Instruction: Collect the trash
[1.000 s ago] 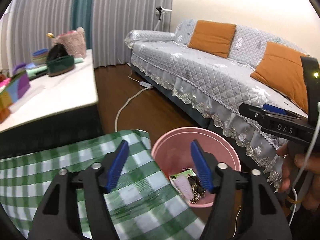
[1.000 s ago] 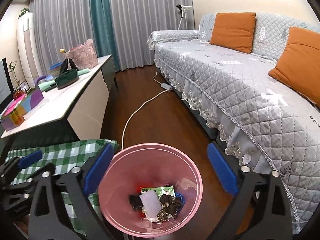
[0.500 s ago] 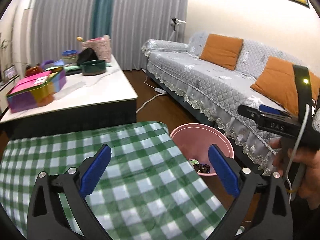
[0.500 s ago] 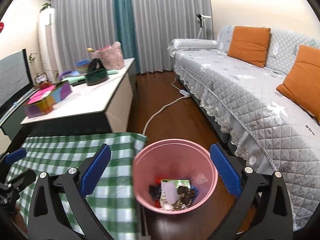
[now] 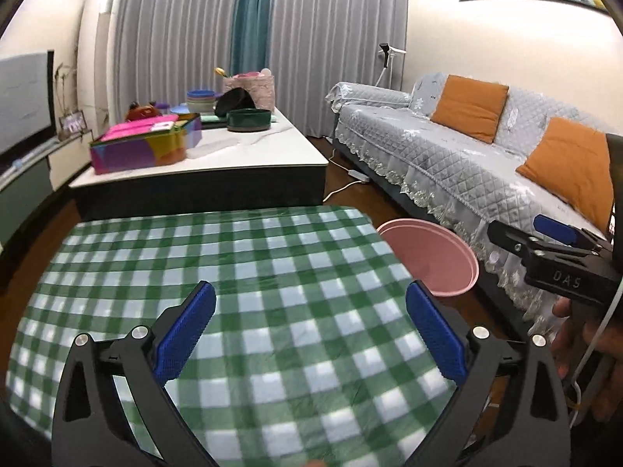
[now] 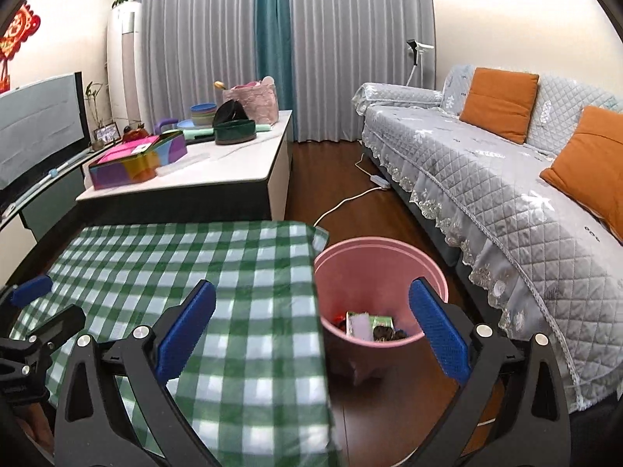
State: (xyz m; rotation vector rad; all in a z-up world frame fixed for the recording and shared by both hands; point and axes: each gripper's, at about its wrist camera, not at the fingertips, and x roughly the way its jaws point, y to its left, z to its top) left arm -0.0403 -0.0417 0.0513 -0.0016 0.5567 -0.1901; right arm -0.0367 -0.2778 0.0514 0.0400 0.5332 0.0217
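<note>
A pink trash bin [image 6: 379,268] stands on the wood floor beside the table with the green checked cloth [image 6: 187,268]. Wrappers and dark scraps [image 6: 370,327] lie at its bottom. In the left wrist view the pink trash bin [image 5: 432,260] shows past the cloth's right corner. My left gripper [image 5: 309,330] hangs open over the checked cloth [image 5: 241,272], nothing between its blue pads. My right gripper [image 6: 311,330] is open too, straddling the cloth's edge and the bin, and holds nothing. The right gripper [image 5: 545,241] also shows from the side, with a hand [image 5: 584,334] on it.
A white-topped low table [image 6: 241,171] behind carries a colourful box [image 6: 136,159], a green tin [image 6: 233,130], bowls and a pink basket. A grey quilted sofa [image 6: 506,179] with orange cushions runs along the right. A white cable with a power strip [image 6: 379,181] lies on the floor.
Both grippers have pulled back from over the bin, so more of the checked cloth shows and the bin looks smaller. The left gripper's jaws stand wider than a second ago.
</note>
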